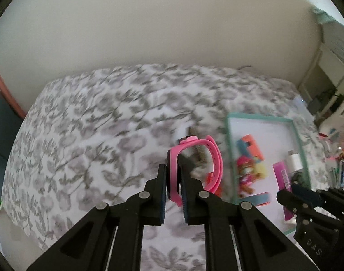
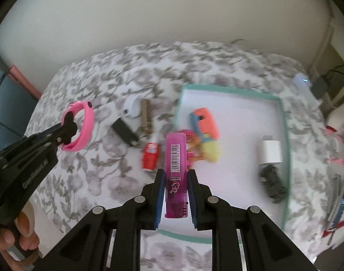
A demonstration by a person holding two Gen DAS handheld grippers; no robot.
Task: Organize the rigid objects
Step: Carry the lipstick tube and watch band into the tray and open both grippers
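Note:
My left gripper (image 1: pixel 173 176) is shut on a pink wristband watch (image 1: pixel 195 155) and holds it above the floral bedspread; the watch also shows in the right wrist view (image 2: pixel 81 126) with the left gripper (image 2: pixel 67 124). My right gripper (image 2: pixel 175 176) is shut on a pink lighter (image 2: pixel 175 169) with a barcode, held over the near left edge of the white tray with a teal rim (image 2: pixel 228 89). In the left wrist view the right gripper (image 1: pixel 291 196) and the lighter (image 1: pixel 281 176) are at the lower right, over the tray (image 1: pixel 260 118).
In the tray lie an orange and blue block (image 2: pixel 204 122), a yellow piece (image 2: pixel 211 151), a white charger (image 2: pixel 270 152) and a dark toy (image 2: pixel 273 185). On the bedspread lie a red bottle (image 2: pixel 150 157), a black stick (image 2: pixel 125 131), a brown comb-like bar (image 2: pixel 146 117) and a white object (image 2: pixel 132 106).

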